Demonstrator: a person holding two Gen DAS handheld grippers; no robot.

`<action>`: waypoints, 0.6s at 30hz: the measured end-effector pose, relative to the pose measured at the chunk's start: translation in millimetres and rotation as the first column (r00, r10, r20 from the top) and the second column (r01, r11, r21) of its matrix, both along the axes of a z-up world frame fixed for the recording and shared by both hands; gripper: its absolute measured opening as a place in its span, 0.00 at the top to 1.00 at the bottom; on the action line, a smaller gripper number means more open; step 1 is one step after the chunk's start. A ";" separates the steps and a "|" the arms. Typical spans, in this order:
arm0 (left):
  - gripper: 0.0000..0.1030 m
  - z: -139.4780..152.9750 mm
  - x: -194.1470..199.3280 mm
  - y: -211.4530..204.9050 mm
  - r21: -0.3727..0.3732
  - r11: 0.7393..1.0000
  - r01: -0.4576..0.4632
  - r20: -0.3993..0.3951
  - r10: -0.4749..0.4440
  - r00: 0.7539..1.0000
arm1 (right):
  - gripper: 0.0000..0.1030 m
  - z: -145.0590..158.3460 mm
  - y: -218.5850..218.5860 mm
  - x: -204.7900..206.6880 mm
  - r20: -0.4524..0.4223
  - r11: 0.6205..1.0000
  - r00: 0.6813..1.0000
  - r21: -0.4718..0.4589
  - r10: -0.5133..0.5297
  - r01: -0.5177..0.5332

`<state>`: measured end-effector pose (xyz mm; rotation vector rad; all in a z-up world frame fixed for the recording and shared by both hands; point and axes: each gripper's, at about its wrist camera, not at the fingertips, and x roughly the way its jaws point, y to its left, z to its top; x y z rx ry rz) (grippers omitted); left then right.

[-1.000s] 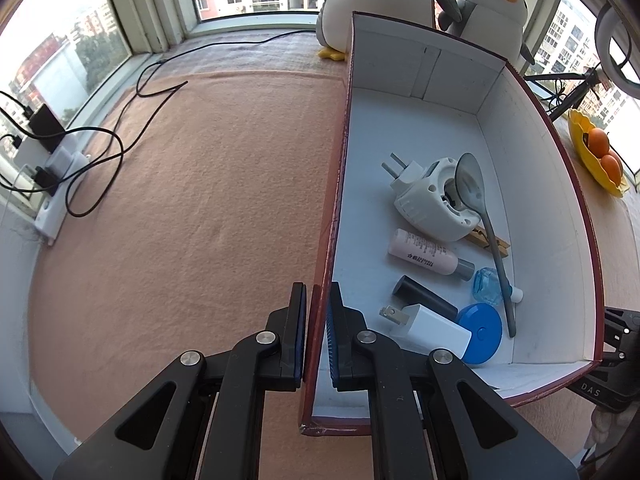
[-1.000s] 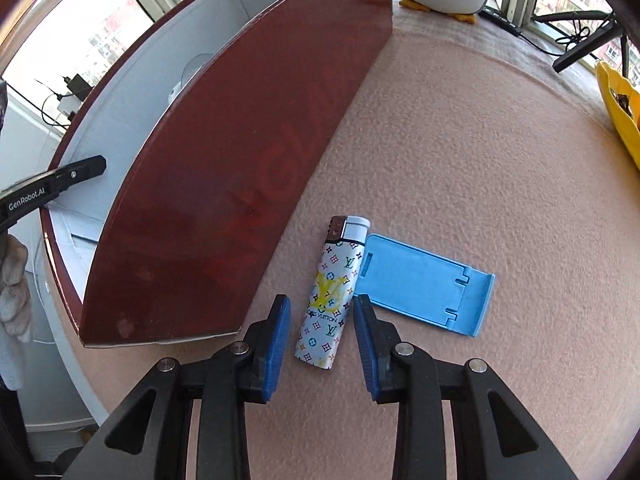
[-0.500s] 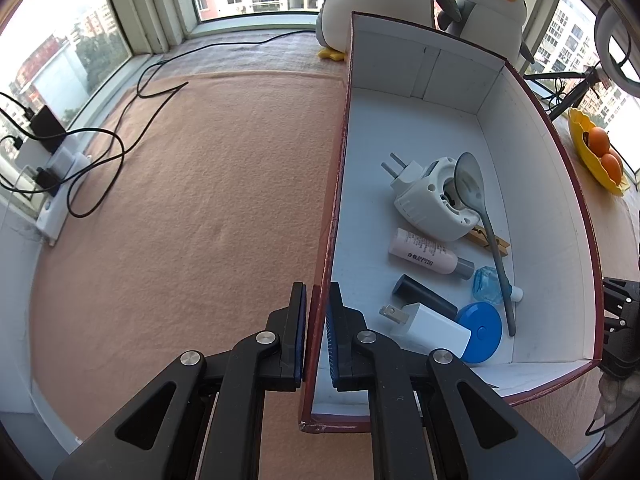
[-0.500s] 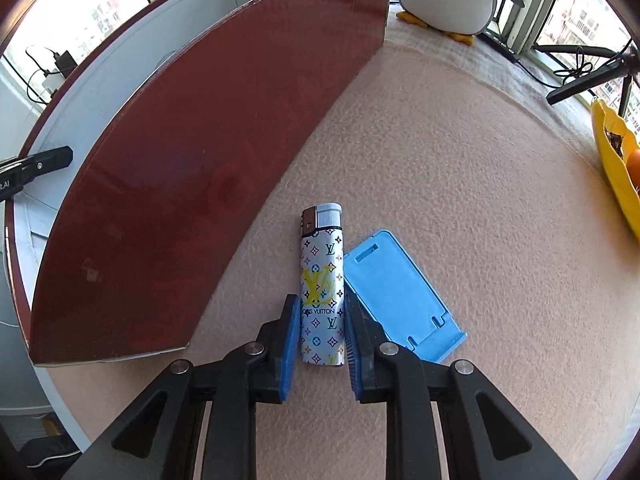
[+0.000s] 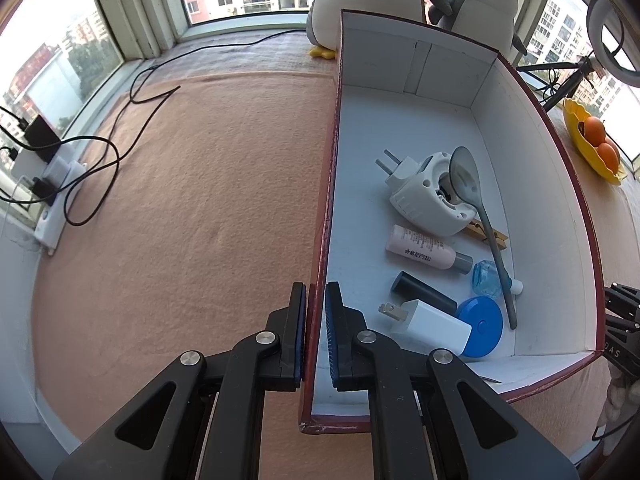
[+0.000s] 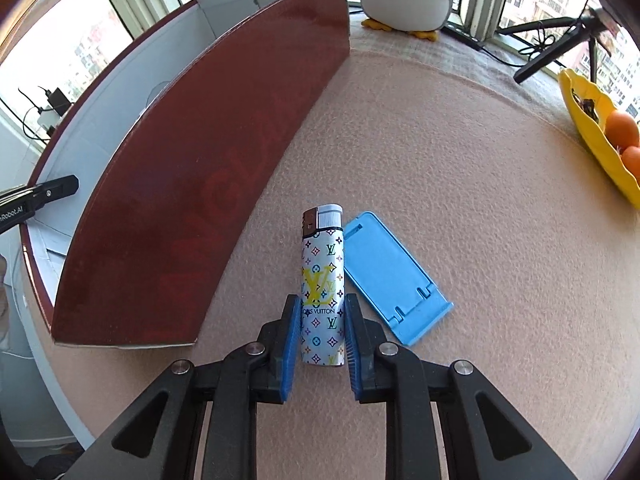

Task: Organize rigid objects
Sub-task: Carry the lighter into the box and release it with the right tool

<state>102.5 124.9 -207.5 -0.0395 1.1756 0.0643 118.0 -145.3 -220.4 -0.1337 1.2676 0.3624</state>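
Observation:
My left gripper point(image 5: 316, 320) is shut on the left wall of a dark red box point(image 5: 326, 184) with a white inside. In the box lie a white plug-in device point(image 5: 430, 196), a grey spoon point(image 5: 486, 224), a pink bottle point(image 5: 422, 248), a white charger point(image 5: 430, 326) and a blue round lid point(image 5: 480, 326). My right gripper point(image 6: 322, 330) is shut on a white patterned lighter point(image 6: 323, 292) and holds it slightly off the cloth. A blue phone stand point(image 6: 394, 276) lies flat just right of it. The box's outer red wall point(image 6: 192, 200) stands to the left.
Two plush penguins point(image 5: 486, 4) stand behind the box. A yellow dish of oranges point(image 6: 600, 136) sits at the far right. A power strip and black cables point(image 5: 60, 176) lie at the table's left edge. A black tripod point(image 6: 560, 44) stands at the back right.
My right gripper closed on the lighter, turned it straight between the pads and raised it a little. The left gripper kept its hold on the box wall.

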 end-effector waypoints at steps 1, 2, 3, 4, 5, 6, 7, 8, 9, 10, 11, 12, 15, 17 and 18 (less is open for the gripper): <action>0.92 0.1 -0.1 -0.1 -0.001 1.000 0.002 0.000 -0.002 1.000 | 0.82 1.6 -3.8 -1.9 0.002 1.000 1.000 0.005 -0.011 0.011; 0.92 0.1 -0.2 0.1 -0.002 1.000 0.004 0.000 -0.004 1.000 | 0.82 2.8 -7.4 -2.8 0.004 1.000 1.000 0.011 -0.022 0.022; 0.92 0.2 -0.4 0.1 -0.004 1.000 0.006 -0.001 -0.006 1.000 | 0.82 3.1 -11.4 -2.1 0.005 0.999 1.000 0.017 -0.031 0.031; 0.92 0.3 -0.5 0.1 -0.004 1.000 0.008 -0.001 -0.008 1.000 | 0.82 2.8 -13.8 -0.1 0.007 0.999 0.999 0.020 -0.039 0.039; 0.92 0.2 -0.4 0.2 -0.005 1.000 0.009 -0.001 -0.009 1.000 | 0.82 2.7 -16.9 1.8 0.010 0.999 0.999 0.022 -0.047 0.047; 0.92 0.3 -0.4 0.2 -0.004 1.000 0.010 0.000 -0.010 1.000 | 0.82 3.5 -17.9 3.0 0.013 0.998 0.998 0.024 -0.056 0.055; 0.92 0.3 -0.6 0.4 -0.004 1.000 0.011 0.000 -0.011 1.000 | 0.82 4.1 -20.4 3.7 0.017 0.998 0.998 0.026 -0.062 0.062; 0.92 0.3 -0.7 0.4 -0.004 1.000 0.012 0.000 -0.012 1.000 | 0.82 5.3 -21.9 3.9 0.020 0.997 0.997 0.027 -0.068 0.068; 0.92 0.2 -0.8 0.3 -0.003 1.000 0.013 0.000 -0.013 1.000 | 0.82 6.9 -23.3 3.6 0.024 0.997 0.997 0.028 -0.073 0.073; 0.92 0.1 -0.9 0.2 -0.003 1.000 0.014 0.001 -0.014 1.000 | 0.82 11.2 -24.8 -0.8 0.029 0.997 0.997 0.031 -0.076 0.075; 0.92 0.0 -0.9 0.3 -0.004 1.000 0.014 0.001 -0.014 1.000 | 0.82 13.9 -25.4 -1.7 0.033 0.996 0.996 0.035 -0.078 0.076; 0.92 0.0 -1.0 0.4 -0.004 1.000 0.015 0.001 -0.015 1.000 | 0.82 16.6 -25.9 -1.6 0.038 0.996 0.996 0.038 -0.079 0.077; 0.92 0.0 -0.8 0.3 -0.007 1.000 0.015 0.002 -0.015 1.000 | 0.82 29.2 -22.3 -2.7 0.064 0.997 0.995 0.041 -0.074 0.072; 0.92 0.1 -1.0 0.5 -0.009 1.000 0.013 0.005 -0.013 1.000 | 0.82 41.8 -18.1 -4.9 0.090 0.997 0.994 0.043 -0.063 0.059; 0.92 0.1 -0.9 0.5 -0.010 1.000 0.013 0.005 -0.013 1.000 | 0.82 48.4 -15.5 -4.5 0.104 0.998 0.993 0.044 -0.055 0.051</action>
